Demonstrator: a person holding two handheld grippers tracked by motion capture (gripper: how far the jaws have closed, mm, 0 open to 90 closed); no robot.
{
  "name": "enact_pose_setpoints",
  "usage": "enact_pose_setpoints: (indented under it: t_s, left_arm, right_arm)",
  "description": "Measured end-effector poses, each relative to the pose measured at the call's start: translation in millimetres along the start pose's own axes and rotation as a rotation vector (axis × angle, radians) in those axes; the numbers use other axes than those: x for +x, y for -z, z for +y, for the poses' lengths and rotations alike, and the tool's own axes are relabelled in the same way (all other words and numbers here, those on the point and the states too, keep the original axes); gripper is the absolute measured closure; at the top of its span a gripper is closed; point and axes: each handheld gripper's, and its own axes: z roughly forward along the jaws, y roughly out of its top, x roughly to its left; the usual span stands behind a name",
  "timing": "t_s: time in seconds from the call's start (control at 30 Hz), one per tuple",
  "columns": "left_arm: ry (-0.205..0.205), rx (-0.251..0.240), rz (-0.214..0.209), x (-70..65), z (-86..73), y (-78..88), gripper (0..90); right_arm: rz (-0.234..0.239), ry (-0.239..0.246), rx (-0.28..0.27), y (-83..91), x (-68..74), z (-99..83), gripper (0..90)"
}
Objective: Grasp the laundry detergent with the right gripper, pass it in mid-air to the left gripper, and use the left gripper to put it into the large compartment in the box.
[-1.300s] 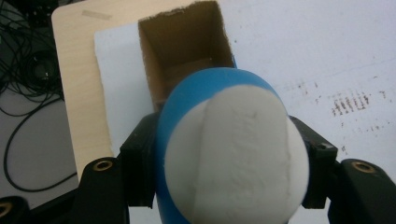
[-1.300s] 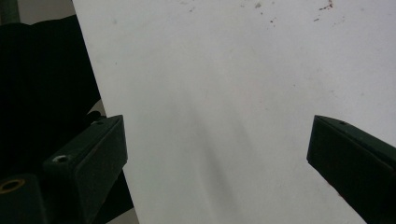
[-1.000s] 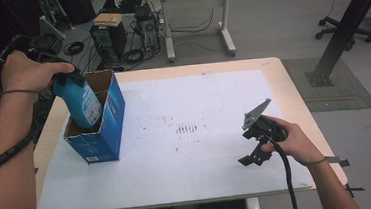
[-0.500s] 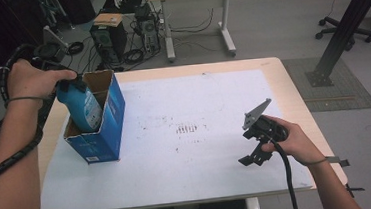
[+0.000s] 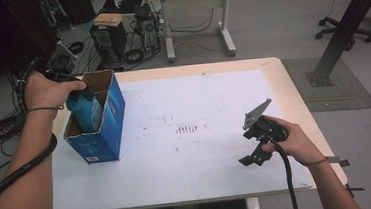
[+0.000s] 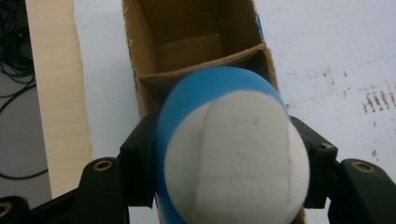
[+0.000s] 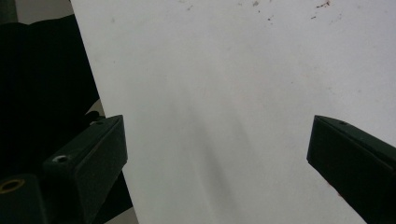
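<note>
Left gripper (image 5: 74, 90) clamped on blue bottle (image 5: 87, 111), bottle partly down inside open blue box (image 5: 106, 126) at table's (image 5: 281, 77) left side. Advice: lower straight, keep bottle upright and clear of cardboard flaps, release only once bottom seats. Right gripper (image 5: 253, 147) idle over white sheet (image 5: 198, 98), jaws wide apart, empty.

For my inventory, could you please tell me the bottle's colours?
Blue with a white base, clearest in the left gripper view: bottle.

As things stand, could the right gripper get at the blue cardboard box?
Probably yes. The right gripper is open with nothing in it, and bare white tabletop lies between it and the blue cardboard box; it would need a long reach across.
</note>
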Motion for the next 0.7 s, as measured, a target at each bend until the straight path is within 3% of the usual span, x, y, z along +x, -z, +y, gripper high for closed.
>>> enact_pose_setpoints:
  t_s: [0.7]
  left_arm:
    - [0.020,0.016,0.009,-2.0,-11.6,-26.5,37.9]
  right_arm:
    - [0.002,-0.006,-0.002,-1.8,0.4,-1.5,5.0]
